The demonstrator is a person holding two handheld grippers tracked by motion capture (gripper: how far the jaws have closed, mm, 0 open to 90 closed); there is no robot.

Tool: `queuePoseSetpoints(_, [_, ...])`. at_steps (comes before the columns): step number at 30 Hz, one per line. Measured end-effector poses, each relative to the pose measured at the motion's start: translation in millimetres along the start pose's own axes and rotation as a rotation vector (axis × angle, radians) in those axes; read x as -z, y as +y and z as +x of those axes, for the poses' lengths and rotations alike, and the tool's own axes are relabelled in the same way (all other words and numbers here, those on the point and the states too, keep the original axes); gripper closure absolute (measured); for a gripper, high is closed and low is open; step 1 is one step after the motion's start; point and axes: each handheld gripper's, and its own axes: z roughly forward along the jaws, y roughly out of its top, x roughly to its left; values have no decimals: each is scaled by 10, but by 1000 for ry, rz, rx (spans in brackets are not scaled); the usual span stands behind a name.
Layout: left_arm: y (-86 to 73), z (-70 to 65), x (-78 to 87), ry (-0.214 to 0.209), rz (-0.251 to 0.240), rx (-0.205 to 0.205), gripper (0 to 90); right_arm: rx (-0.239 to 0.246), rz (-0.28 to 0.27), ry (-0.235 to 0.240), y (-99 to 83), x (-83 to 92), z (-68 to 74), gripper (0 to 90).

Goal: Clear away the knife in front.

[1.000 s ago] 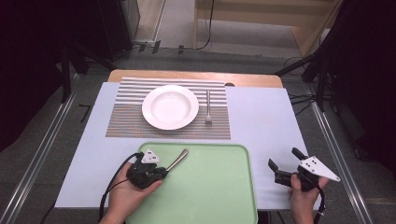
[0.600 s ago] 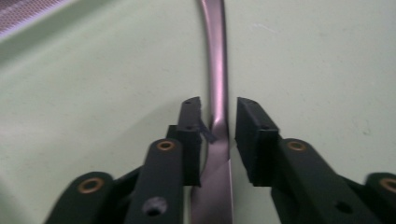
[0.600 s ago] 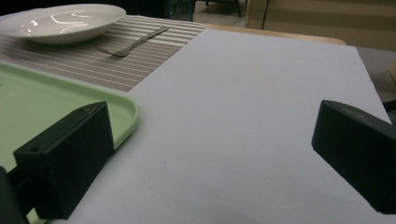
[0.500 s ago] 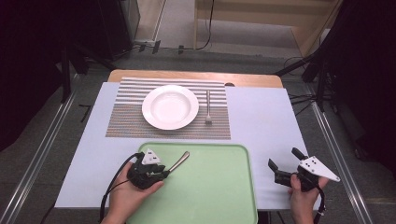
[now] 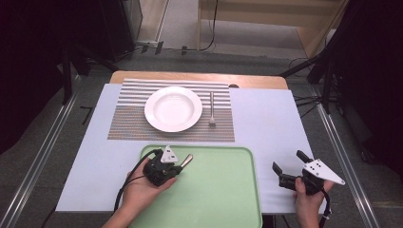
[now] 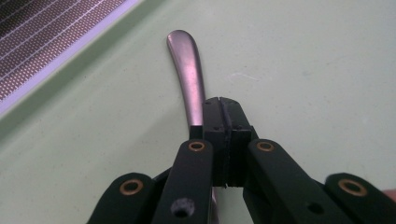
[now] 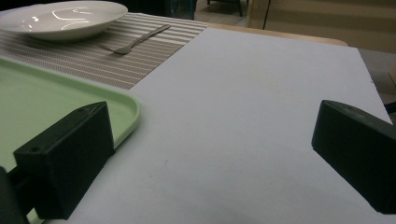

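In the lower left of the high view the left claw (image 5: 183, 164) sits over the green tray (image 5: 223, 199), its jaws having just been closing and now pinched tight on the metal utensil handle (image 6: 187, 79), whose rounded end sticks out toward the tray's upper left rim. At the lower right the right claw (image 5: 288, 167) hovers over the counter (image 5: 271, 123) beside the tray, jaws spread wide with nothing between them. The white plate (image 5: 173, 108) and fork (image 5: 212, 110) lie on the striped placemat (image 5: 128, 118) at upper centre.

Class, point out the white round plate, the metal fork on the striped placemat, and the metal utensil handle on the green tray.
White round plate (image 5: 173, 108), high view, its centre.
Metal fork (image 5: 212, 110), high view, mid-handle.
Metal utensil handle (image 6: 186, 70), left gripper view, its broad end.
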Motion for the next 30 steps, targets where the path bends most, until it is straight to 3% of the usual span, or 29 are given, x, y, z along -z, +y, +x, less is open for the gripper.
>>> queuePoseSetpoints(2, [4, 22, -27, -17, -7, 16, 896, -2, -2, 1, 0, 2, -2, 0])
queuePoseSetpoints(8, [15, 33, -60, -5, 8, 10, 897, 2, -4, 4, 1, -2, -8, 0])
queuePoseSetpoints(16, [-33, 156, -65, 7, -12, 59, 899, 10, 3, 1, 4, -16, -2, 0])
queuePoseSetpoints(30, [-159, 256, 47, 30, -4, 85, 899, 3, 6, -2, 1, -8, 4, 0])
